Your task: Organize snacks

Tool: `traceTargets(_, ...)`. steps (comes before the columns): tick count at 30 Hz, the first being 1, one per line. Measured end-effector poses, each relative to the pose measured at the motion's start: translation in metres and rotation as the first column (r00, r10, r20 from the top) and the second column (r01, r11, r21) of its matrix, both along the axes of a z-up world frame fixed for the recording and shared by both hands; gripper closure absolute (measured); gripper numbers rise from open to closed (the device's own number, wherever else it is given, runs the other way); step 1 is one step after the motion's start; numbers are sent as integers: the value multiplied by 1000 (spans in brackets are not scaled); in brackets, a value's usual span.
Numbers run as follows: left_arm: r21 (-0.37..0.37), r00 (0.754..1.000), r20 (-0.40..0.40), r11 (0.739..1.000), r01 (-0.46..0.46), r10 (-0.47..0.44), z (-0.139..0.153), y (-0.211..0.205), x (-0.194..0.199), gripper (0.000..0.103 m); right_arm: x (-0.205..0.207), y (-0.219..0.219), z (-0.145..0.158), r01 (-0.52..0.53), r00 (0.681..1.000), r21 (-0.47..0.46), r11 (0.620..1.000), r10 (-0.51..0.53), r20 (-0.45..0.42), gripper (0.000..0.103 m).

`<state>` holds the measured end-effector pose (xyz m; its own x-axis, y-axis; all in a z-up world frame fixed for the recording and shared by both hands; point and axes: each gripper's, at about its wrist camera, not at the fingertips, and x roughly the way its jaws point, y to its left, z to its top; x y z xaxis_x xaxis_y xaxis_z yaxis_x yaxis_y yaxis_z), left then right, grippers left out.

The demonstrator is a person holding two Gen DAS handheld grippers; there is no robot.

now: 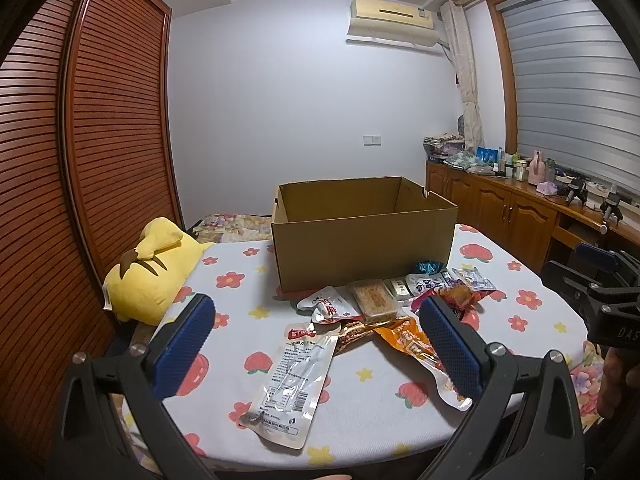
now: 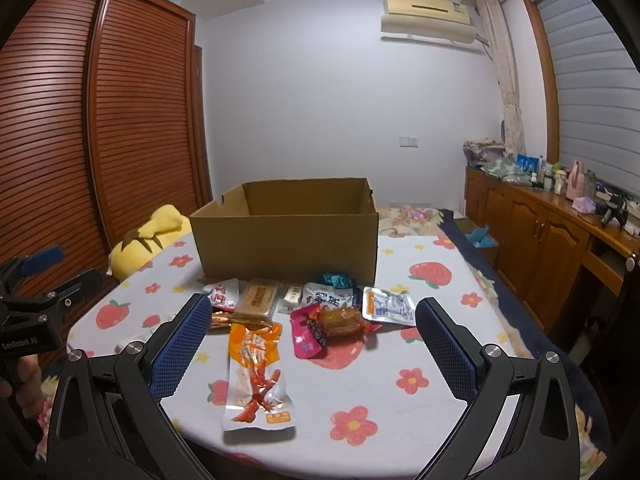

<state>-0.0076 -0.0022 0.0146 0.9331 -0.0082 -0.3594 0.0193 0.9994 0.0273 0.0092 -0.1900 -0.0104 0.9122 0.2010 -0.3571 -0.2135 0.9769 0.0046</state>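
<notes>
An open brown cardboard box point(image 1: 362, 236) point(image 2: 286, 236) stands on a flower-print bed sheet point(image 1: 360, 396) point(image 2: 432, 344). Several snack packets lie in front of it. Nearest in the left wrist view is a long clear packet point(image 1: 292, 380). An orange packet point(image 2: 256, 372) point(image 1: 416, 346) lies nearest in the right wrist view, with a pink-wrapped brown snack point(image 2: 328, 326) and a white packet point(image 2: 388, 306) behind it. A tan cake bar point(image 1: 374, 300) point(image 2: 258, 298) rests near the box. My left gripper point(image 1: 316, 340) is open above the clear packet. My right gripper point(image 2: 314, 340) is open above the orange packet. Both hold nothing.
A yellow plush toy point(image 1: 154, 270) point(image 2: 148, 240) lies at the bed's left edge by a slatted wooden wardrobe point(image 1: 80, 160). A wooden cabinet point(image 1: 516, 208) point(image 2: 536, 228) with clutter on top runs along the right wall. Each gripper shows at the edge of the other's view.
</notes>
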Motion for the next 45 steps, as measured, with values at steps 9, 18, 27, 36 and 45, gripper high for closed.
traceTargets(9, 1, 1000, 3, 1000, 1, -1, 1, 2, 1, 0, -2, 1, 3, -6, 1000, -1, 1000, 6, 4, 0)
traceTargets(18, 0, 1000, 4, 1000, 5, -5, 1, 1, -1, 0, -2, 2, 4, -11, 1000, -1, 1000, 11, 5, 0)
traceTargets(27, -8, 1000, -26, 1000, 4, -4, -10, 7, 3, 0, 2, 5, -3, -19, 1000, -12, 1000, 18, -13, 0)
traceTargets(36, -13, 998, -60, 1000, 15, -16, -25, 16, 12, 0, 11, 8, -16, -30, 999, -21, 999, 29, -40, 0)
traceTargets(45, -27, 988, -144, 998, 56, -59, -46, 34, 38, 0, 38, 20, -36, -122, 984, -43, 992, 115, -134, 3)
